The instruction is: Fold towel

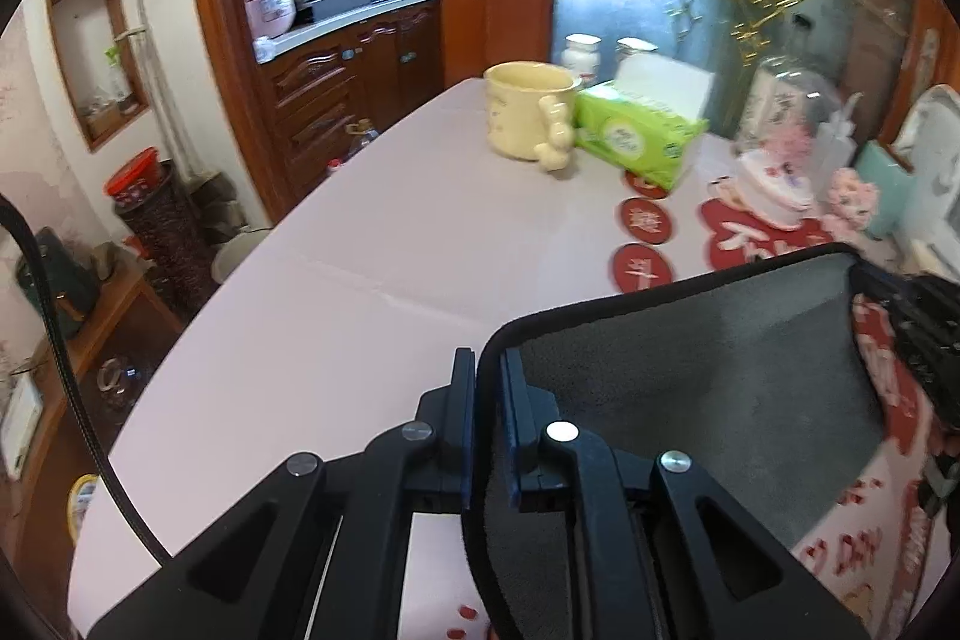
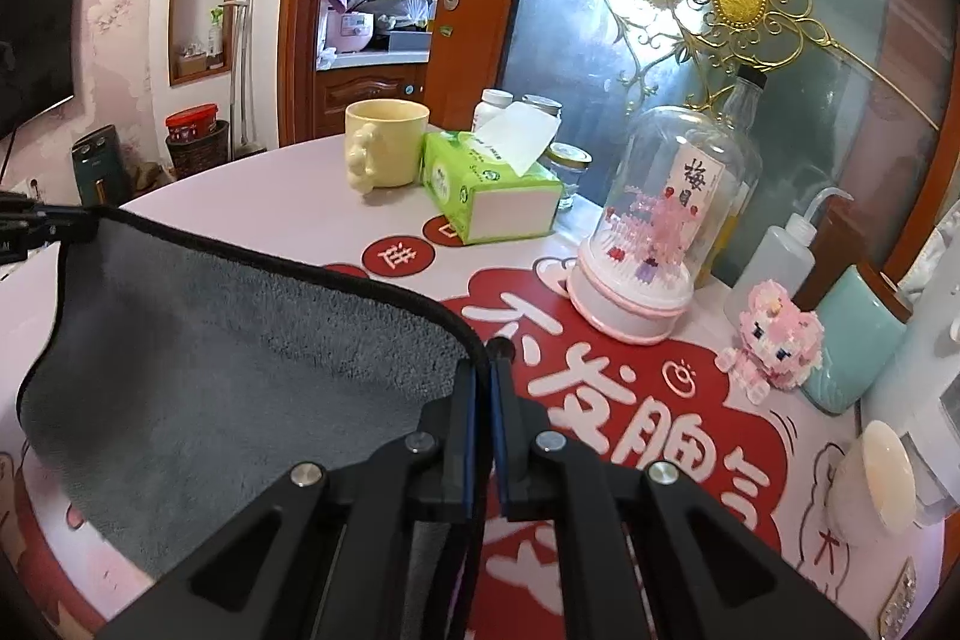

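A grey towel with a black hem hangs stretched between my two grippers above the table. My left gripper is shut on the towel's left top corner. My right gripper is shut on the towel at its other top corner. The right gripper also shows at the right edge of the left wrist view, and the left gripper at the left edge of the right wrist view. The towel's lower part drapes down toward the table.
A pale table with a red printed mat holds a yellow mug, a green tissue pack, a domed pink ornament, a pink toy, bottles and jars at the back right.
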Tool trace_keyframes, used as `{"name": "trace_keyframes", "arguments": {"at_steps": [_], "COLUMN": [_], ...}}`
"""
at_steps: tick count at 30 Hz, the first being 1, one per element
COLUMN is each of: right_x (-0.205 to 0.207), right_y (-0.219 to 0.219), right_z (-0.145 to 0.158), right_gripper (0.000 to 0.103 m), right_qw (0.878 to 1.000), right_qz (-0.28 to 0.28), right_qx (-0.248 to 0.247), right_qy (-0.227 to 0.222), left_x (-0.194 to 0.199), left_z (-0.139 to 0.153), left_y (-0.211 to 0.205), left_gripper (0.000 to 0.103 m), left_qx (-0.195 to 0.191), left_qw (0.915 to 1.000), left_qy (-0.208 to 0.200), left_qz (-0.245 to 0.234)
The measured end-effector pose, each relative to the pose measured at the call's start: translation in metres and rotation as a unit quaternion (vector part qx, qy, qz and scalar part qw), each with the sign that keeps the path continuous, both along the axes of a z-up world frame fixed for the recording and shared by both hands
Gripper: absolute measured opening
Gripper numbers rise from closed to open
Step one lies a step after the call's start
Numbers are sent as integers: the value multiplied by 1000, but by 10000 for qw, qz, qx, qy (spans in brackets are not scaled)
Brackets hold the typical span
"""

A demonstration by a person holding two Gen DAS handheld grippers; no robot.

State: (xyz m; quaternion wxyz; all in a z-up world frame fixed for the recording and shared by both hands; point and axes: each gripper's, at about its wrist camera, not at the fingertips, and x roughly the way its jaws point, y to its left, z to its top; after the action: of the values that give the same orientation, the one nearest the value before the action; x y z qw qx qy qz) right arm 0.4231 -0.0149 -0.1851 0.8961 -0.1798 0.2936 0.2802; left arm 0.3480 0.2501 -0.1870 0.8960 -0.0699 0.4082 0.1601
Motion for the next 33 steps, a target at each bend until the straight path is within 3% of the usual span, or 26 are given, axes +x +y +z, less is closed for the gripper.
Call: {"name": "trace_keyframes", "arguments": {"at_steps": [1, 4, 7, 8, 11, 23, 33], "right_x": [2, 6, 5, 3, 0, -20, -84], "right_y": [1, 7, 10, 10, 9, -9, -34], "right_z": [0, 0, -2, -2, 2, 16, -1], "right_gripper": [5, 11, 38, 45, 51, 71, 81], "right_qw": [10000, 10000, 10000, 10000, 10000, 9992, 9942], "right_qz": [15, 5, 21, 28, 3, -394, -788], "right_qx": [26, 30, 4, 7, 62, 89, 151], "right_qy": [-12, 71, 89, 40, 11, 62, 717], "left_x": [2, 3, -1, -2, -9, -47, -108], "left_z": [-2, -4, 0, 1, 5, 9, 4], "left_y": [2, 6, 5, 5, 4, -2, -22], "left_gripper": [11, 32, 39, 46, 59, 76, 80], "left_qx": [-25, -88, -21, -28, 79, -151, -452], "left_qw": [10000, 9997, 9997, 9997, 9995, 9981, 9970], "left_qy": [26, 52, 7, 14, 24, 145, 192], "left_qz": [70, 216, 223, 228, 315, 571, 591]}}
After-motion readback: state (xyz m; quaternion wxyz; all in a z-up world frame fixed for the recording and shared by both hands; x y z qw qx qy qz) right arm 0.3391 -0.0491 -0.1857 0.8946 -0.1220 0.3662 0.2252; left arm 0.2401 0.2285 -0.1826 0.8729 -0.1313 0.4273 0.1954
